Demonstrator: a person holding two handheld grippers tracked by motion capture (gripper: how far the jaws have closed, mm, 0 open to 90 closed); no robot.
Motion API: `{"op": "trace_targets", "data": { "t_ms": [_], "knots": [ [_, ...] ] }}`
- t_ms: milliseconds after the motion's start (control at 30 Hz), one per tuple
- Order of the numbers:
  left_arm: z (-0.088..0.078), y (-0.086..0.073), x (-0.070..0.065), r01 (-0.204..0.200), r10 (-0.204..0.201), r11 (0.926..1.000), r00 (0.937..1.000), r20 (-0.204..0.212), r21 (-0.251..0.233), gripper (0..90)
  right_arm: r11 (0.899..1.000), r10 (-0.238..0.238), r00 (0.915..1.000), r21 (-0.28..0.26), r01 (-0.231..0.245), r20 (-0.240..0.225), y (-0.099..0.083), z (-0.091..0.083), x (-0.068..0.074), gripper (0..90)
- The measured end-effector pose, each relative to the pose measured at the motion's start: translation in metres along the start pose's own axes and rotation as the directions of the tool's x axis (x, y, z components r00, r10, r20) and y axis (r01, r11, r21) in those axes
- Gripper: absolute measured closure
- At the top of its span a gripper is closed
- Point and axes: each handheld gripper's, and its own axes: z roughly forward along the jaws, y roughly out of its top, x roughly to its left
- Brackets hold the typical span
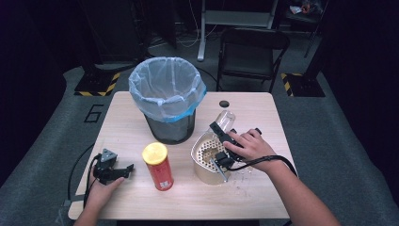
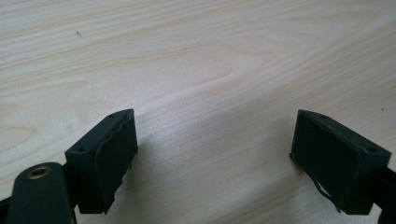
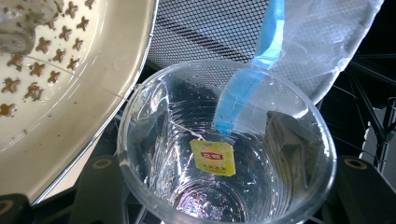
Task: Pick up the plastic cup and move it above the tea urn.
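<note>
My right gripper (image 1: 221,136): its jaws are clamped on a clear plastic cup (image 3: 226,149), one jaw on each side of the wall.
Cup position: held tilted above the table, its mouth toward the bin, just beside the strainer's rim; I cannot tell whether they touch.
Cup looks: ribbed, see-through, beaded with water drops; a yellow tea-bag tag (image 3: 212,157) on a thin string clings to the inside wall.
Strainer bowl (image 1: 207,160): cream, with holes in its floor, sitting under my right hand (image 1: 249,146).
My left gripper (image 2: 212,154): jaws spread wide with bare wood between them, low over the table's near left corner.
Table (image 1: 263,188): pale wood; open surface lies in front of my left gripper and along the near edge.
Crisp tube (image 1: 158,165): red with a yellow lid, upright between my two hands.
Waste bin (image 1: 168,99): black mesh, lined with a pale bag with a blue band, standing at mid table just behind the strainer.
Far edge: a small dark hole (image 1: 224,103) near it, right of the bin.
</note>
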Motion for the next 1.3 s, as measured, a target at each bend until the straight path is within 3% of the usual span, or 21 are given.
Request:
{"op": "trace_targets", "data": {
  "t_ms": [267, 467, 533, 667, 1300],
  "knots": [
    [0.0, 0.0, 0.0, 0.0, 0.0, 1.0, 1.0, 0.0, 0.0, 14.0, 0.999, -0.041, 0.9991, -0.015, 0.041, 0.01, 0.0008, -0.0001, -0.004, 38.3],
    [0.0, 0.0, 0.0, 0.001, -0.001, 1.0, 1.0, 0.0, 0.0, 14.0, 1.0, -0.014, 0.9998, -0.004, 0.014, 0.014, 0.0003, -0.0015, -0.0021, 38.2],
    [0.0, 0.0, -0.0001, 0.001, -0.001, 1.0, 1.0, 0.0, 0.0, 14.0, 0.999, -0.05, 0.9986, -0.016, 0.051, 0.018, 0.0009, -0.001, -0.0047, 38.2],
    [0.0, 0.0, 0.0, 0.0, 0.0, 1.0, 1.0, 0.0, 0.0, 14.0, 1.0, -0.004, 0.9996, 0.002, 0.004, 0.029, 0.0011, -0.0024, -0.004, 38.1],
    [0.0, 0.0, 0.0, 0.0, 0.0, 1.0, 1.0, 0.0, 0.0, 14.0, 1.0, -0.003, 0.999, 0.004, 0.003, 0.046, 0.0012, -0.0034, -0.005, 38.0]
  ]
}}
